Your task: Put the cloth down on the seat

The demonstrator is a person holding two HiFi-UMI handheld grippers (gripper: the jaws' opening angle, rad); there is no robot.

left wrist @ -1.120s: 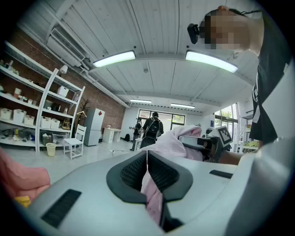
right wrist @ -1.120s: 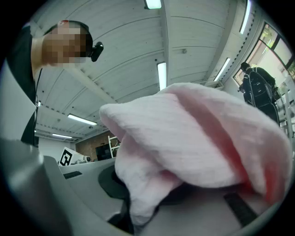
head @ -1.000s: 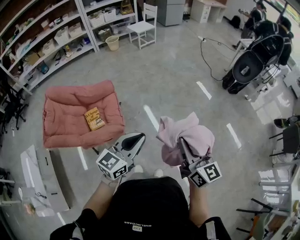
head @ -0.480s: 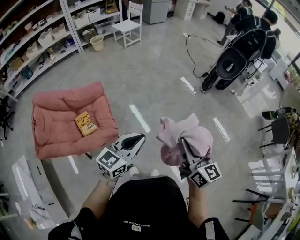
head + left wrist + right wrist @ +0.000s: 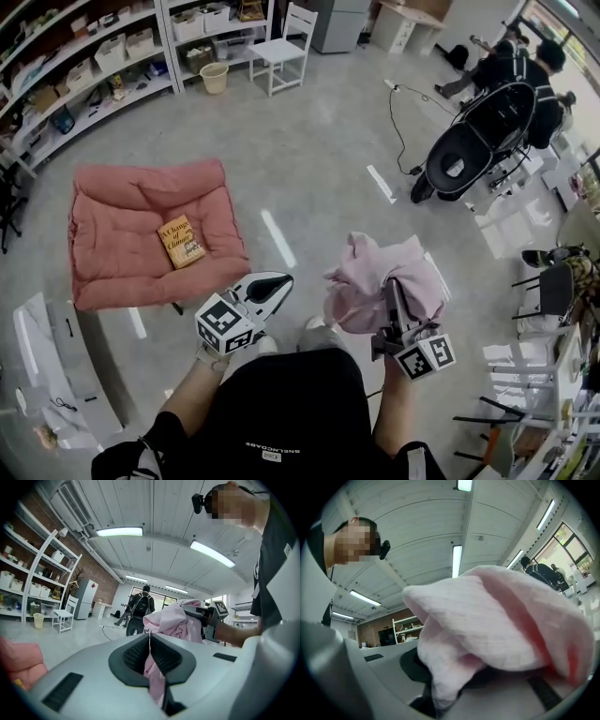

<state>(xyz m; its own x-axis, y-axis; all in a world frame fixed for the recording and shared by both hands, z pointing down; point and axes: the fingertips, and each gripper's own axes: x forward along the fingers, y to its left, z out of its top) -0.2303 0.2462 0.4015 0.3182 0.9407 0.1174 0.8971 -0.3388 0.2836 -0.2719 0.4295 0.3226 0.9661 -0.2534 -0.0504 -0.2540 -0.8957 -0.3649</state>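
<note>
The pink cloth (image 5: 384,274) is bunched up over my right gripper (image 5: 390,292), which is shut on it in front of the person's chest, above the floor. In the right gripper view the cloth (image 5: 497,620) covers the jaws and most of the picture. The seat (image 5: 112,272) is a pink cushioned floor chair at the left, with a yellow book (image 5: 182,241) lying on it. My left gripper (image 5: 268,285) is shut and holds nothing, between the seat and the cloth. In the left gripper view the gripper (image 5: 150,638) points at the held cloth (image 5: 171,618).
Shelving (image 5: 84,66) with boxes lines the far left wall, with a white chair (image 5: 286,47) and a bin (image 5: 215,82) beside it. A black stroller (image 5: 469,141), people (image 5: 525,66) and a floor cable (image 5: 403,103) are at the right. A low grey bench (image 5: 47,347) lies near the seat.
The right gripper with the cloth has drifted a little right and down in the head view. The left gripper has hardly moved. The view has swung, so the seat shifts slightly.
</note>
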